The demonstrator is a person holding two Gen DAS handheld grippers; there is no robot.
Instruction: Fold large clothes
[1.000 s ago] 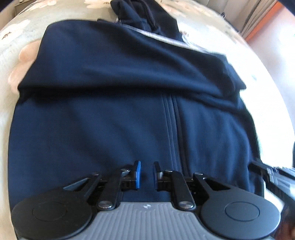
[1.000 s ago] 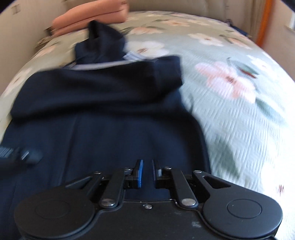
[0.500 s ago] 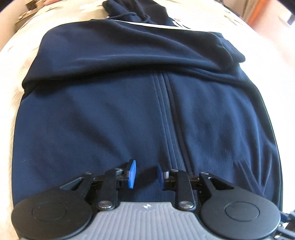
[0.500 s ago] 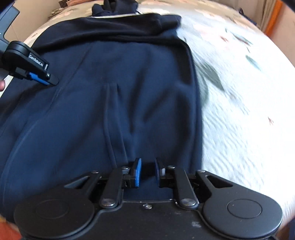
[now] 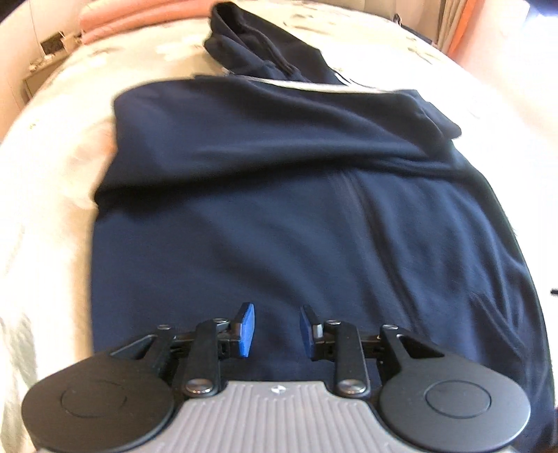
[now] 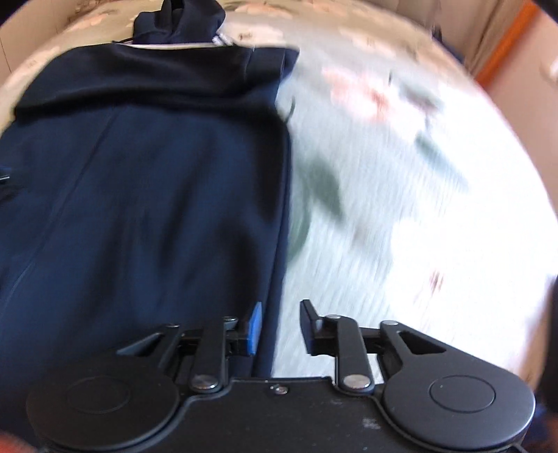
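Observation:
A large navy hooded jacket [image 5: 279, 209] lies flat on the bed, a sleeve folded across its upper part and the hood [image 5: 258, 52] bunched at the far end. My left gripper [image 5: 275, 327] hovers over the jacket's near part, jaws opening, nothing between the blue pads. In the right wrist view the same jacket [image 6: 146, 191] fills the left half. My right gripper [image 6: 279, 324] sits over the jacket's right side edge, jaws opening, with that edge running under the gap but not pinched.
A pale green floral bedspread [image 6: 401, 174] covers the bed around the jacket. Folded pink cloth [image 5: 115, 21] lies at the far left near the headboard. A small side table [image 5: 45, 69] stands beyond the bed's far left; curtains and an orange strip are at far right.
Both grippers' jaws have parted from nearly shut. The left view has pulled back, showing more bed at left. The right gripper has shifted right to the jacket's side edge.

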